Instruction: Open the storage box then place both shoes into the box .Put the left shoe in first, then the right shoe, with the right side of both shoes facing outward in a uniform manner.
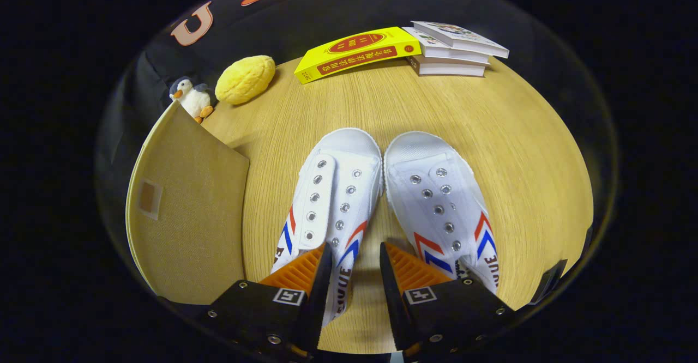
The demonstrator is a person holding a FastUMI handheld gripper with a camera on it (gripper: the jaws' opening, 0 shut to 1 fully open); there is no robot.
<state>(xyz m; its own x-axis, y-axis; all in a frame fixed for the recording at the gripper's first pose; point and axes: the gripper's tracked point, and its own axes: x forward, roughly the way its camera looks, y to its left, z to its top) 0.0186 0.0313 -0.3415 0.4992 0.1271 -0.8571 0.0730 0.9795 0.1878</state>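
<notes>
Shoes (381, 199) side by side; box (185, 216) left.

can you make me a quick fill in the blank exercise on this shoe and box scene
1. The two white shoes, left shoe and right shoe, lie side by side on the wooden ____.
2. The gripper is ____, its fingers over the heel end of the left shoe.
3. The beige storage box sits beside the ____ shoe.
4. Beyond the shoes, a yellow book leans against a stack of ____ books.

Missing words: table; open; left; three
</notes>
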